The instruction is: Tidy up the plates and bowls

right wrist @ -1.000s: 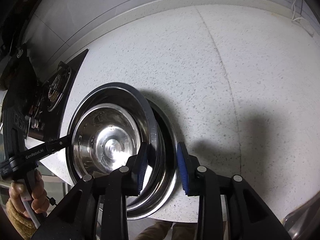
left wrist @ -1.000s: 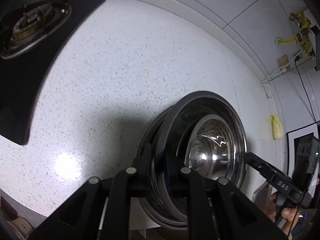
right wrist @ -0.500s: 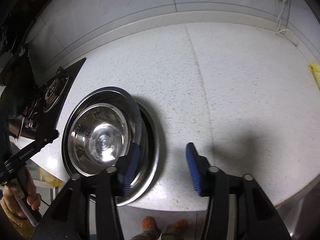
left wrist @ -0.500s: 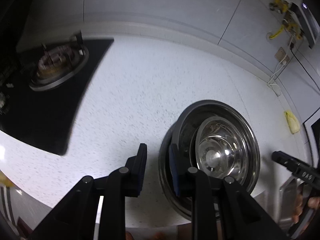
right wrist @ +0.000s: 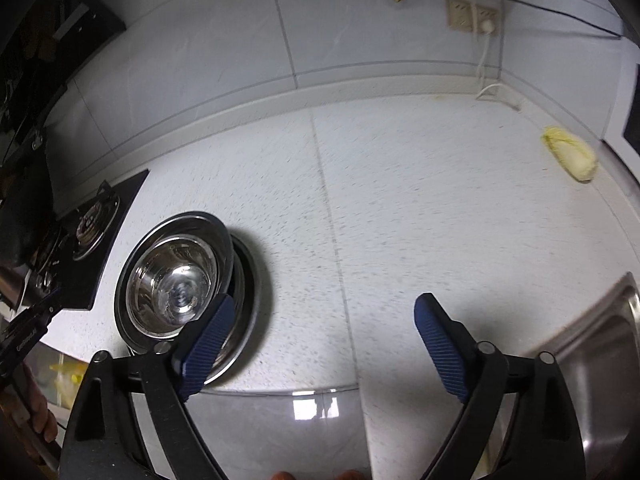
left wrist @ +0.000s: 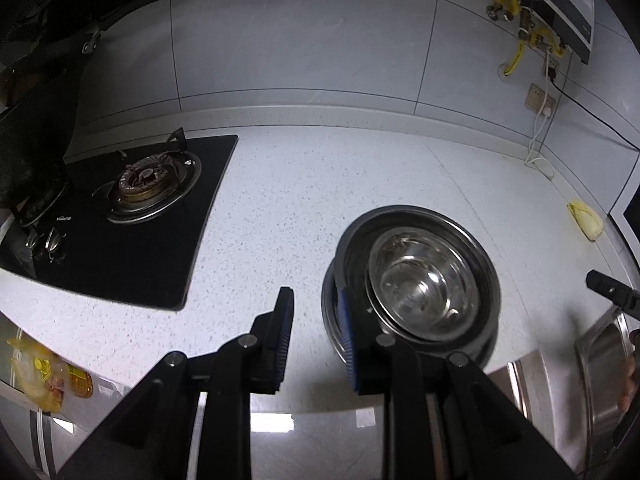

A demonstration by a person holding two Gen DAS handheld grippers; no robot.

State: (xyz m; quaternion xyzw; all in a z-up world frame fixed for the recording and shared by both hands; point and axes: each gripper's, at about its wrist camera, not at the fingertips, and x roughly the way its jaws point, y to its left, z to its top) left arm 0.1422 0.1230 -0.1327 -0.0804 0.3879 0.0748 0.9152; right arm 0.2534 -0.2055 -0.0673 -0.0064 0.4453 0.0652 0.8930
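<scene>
A stack of steel dishes stands on the white speckled counter: a small shiny bowl (left wrist: pixel 424 280) nested in a wider steel plate (left wrist: pixel 486 264), with another plate rim below. In the right wrist view the stack (right wrist: pixel 172 280) sits at lower left. My left gripper (left wrist: pixel 316 320) hovers above the counter just left of the stack, open a little, with nothing between its blue pads. My right gripper (right wrist: pixel 324 324) is above bare counter to the right of the stack. Its jaws are opening wide and hold nothing.
A black gas hob (left wrist: pixel 132 208) lies left of the stack. A steel sink (right wrist: pixel 608 344) is at the right counter end. A yellow cloth (right wrist: pixel 568 152) lies near the back corner under wall sockets and a cable. A plastic bag (left wrist: pixel 36 372) sits below the counter edge.
Both grippers let go of the dishes' rims and pulled back and up. The right jaws spread wide. The tilted upper dish settled flat into the stack.
</scene>
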